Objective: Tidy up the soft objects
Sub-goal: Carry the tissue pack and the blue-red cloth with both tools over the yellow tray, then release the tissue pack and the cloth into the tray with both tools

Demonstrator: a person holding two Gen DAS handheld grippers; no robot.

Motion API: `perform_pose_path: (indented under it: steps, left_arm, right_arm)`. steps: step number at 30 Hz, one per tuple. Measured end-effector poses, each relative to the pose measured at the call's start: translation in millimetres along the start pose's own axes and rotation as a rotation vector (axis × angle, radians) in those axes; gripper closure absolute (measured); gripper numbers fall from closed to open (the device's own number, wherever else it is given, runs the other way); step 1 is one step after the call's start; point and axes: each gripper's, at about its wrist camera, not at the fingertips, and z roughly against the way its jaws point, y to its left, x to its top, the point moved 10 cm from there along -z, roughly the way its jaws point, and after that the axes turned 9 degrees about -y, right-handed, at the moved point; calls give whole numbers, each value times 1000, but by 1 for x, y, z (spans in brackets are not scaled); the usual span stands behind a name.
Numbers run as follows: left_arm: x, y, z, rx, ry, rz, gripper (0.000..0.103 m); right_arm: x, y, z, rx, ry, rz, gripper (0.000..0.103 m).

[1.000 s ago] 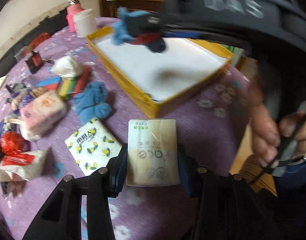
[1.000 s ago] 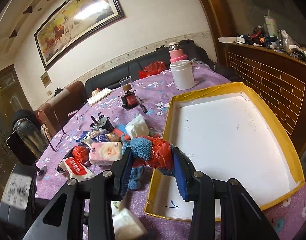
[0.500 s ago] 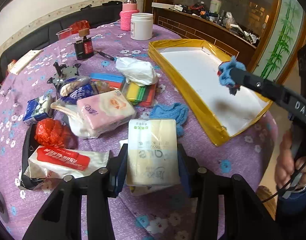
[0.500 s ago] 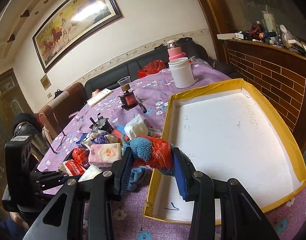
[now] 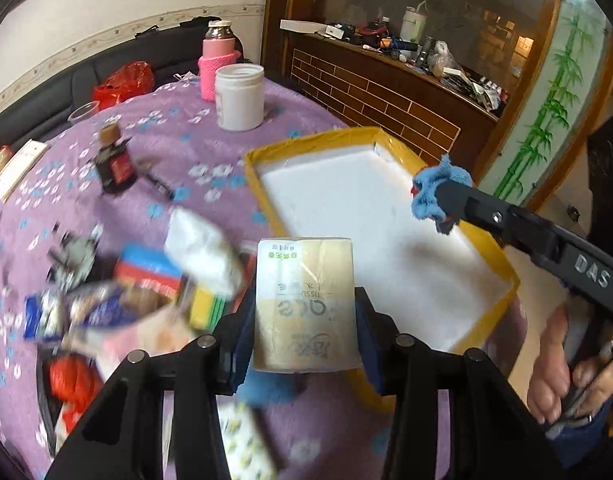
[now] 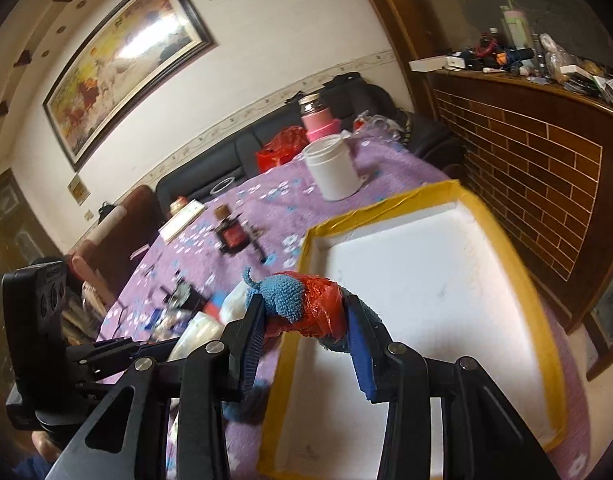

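Round table [image 5: 178,148] covered in purple cloth with small white and blue flowers. Left gripper [image 5: 304,328] clamped on a beige tissue pack [image 5: 304,304], blue pads pressed on both long sides, pack lifted clear of the table near the tray's closest corner. Yellow-rimmed tray [image 5: 262,196] with a bare white floor lay at the table's right side, nothing inside it.

Right gripper [image 6: 304,316] closed on a blue cloth wrapped in red plastic [image 6: 302,300], the bundle squeezed between both pads. Held over the tray's left rim [image 6: 294,320] in the right wrist view. From the left wrist view, seen reaching in from the right, the same bundle [image 5: 436,190] poised above the tray's right edge, with the person's right hand [image 5: 562,376] wrapped round the handle.

Left of the tray, a blurred heap of soft goods: pink tissue pack [image 5: 154,332], white plastic bag [image 5: 202,252], stack of coloured sponges [image 5: 206,308], red bundle [image 5: 72,376], second blue cloth [image 5: 266,390] beneath the held pack, and a white pack with yellow print [image 5: 246,444] at the bottom edge.

Farther back, white jar [image 5: 239,98] just beside a pink-sleeved bottle [image 5: 217,62], small dark bottle [image 5: 114,158] well apart from them. Black sofa, framed painting [image 6: 122,56] and cluttered brick-patterned counter [image 6: 518,152] behind.
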Motion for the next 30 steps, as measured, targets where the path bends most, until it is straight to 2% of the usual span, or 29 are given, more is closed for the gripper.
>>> perform_pose_path:
  steps: [5, 8, 14, 22, 26, 30]
  left_arm:
    - [35, -7, -53, -1, 31, 36, 59]
    - [46, -8, -86, -7, 67, 56, 59]
    - [56, 7, -148, 58, 127, 97, 59]
    - [53, 17, -181, 78, 175, 119, 59]
    - [54, 14, -183, 102, 160, 76, 58]
    - [56, 9, -184, 93, 144, 58, 43]
  right_arm:
    - [25, -34, -32, -55, 35, -82, 60]
    - [32, -59, -64, -90, 90, -139, 60]
    - [31, -88, -109, -139, 177, -182, 60]
    - [26, -109, -147, -177, 228, -205, 60]
    - [22, -114, -153, -194, 239, -211, 57]
    - [22, -118, -154, -196, 242, -221, 53]
